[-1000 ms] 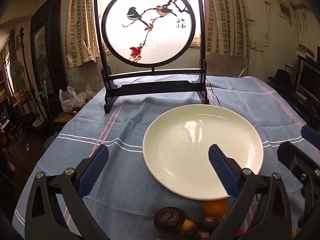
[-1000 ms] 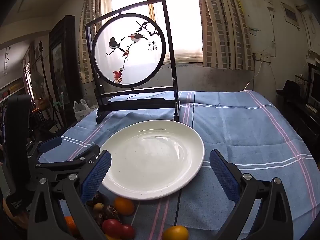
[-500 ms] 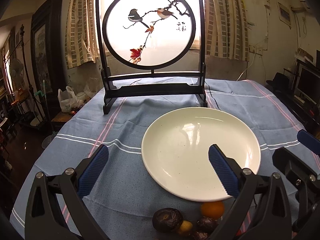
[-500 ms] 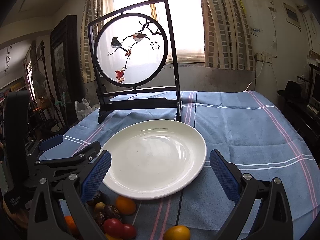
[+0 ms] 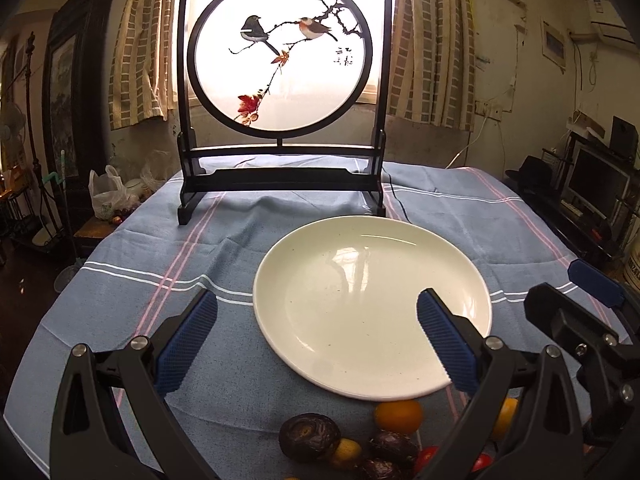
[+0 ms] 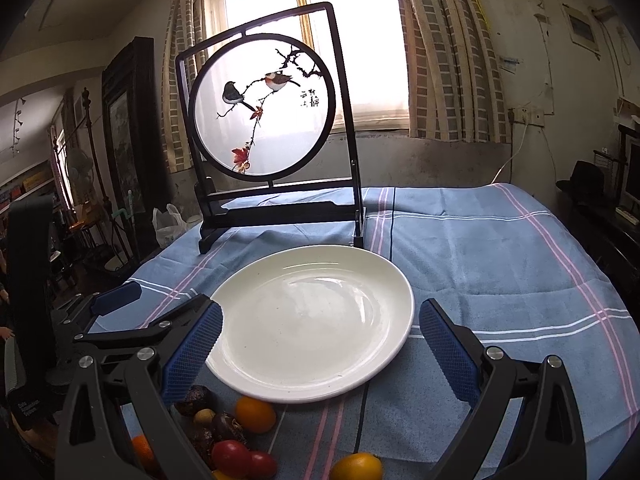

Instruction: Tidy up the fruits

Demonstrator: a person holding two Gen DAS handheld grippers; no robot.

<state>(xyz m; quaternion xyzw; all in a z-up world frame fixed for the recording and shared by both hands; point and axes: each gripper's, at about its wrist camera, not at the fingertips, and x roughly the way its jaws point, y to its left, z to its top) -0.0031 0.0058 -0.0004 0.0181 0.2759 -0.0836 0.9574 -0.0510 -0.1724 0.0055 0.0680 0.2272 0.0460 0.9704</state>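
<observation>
A: Where are the fruits? The white plate (image 6: 312, 320) has nothing on it.

B: All bunched on the blue cloth (image 6: 480, 264) just in front of the plate's near rim: a dark wrinkled fruit (image 5: 309, 436), a small orange (image 6: 255, 414), 2 red tomatoes (image 6: 231, 457) and a yellow-orange one (image 6: 356, 467) lying a little apart to the right.

A: And the claws?

B: Both spread wide and holding nothing. The left gripper (image 5: 316, 340) and right gripper (image 6: 320, 344) hang above the pile, side by side.

A: How would they handle?

B: Light, round, likely to roll, I'd judge. The tomatoes look smooth and soft (easy to bruise), so close gently across the widest part. The orange should be firmer. The wrinkled one seems stiff-skinned and gives the pads more to bite on.
</observation>
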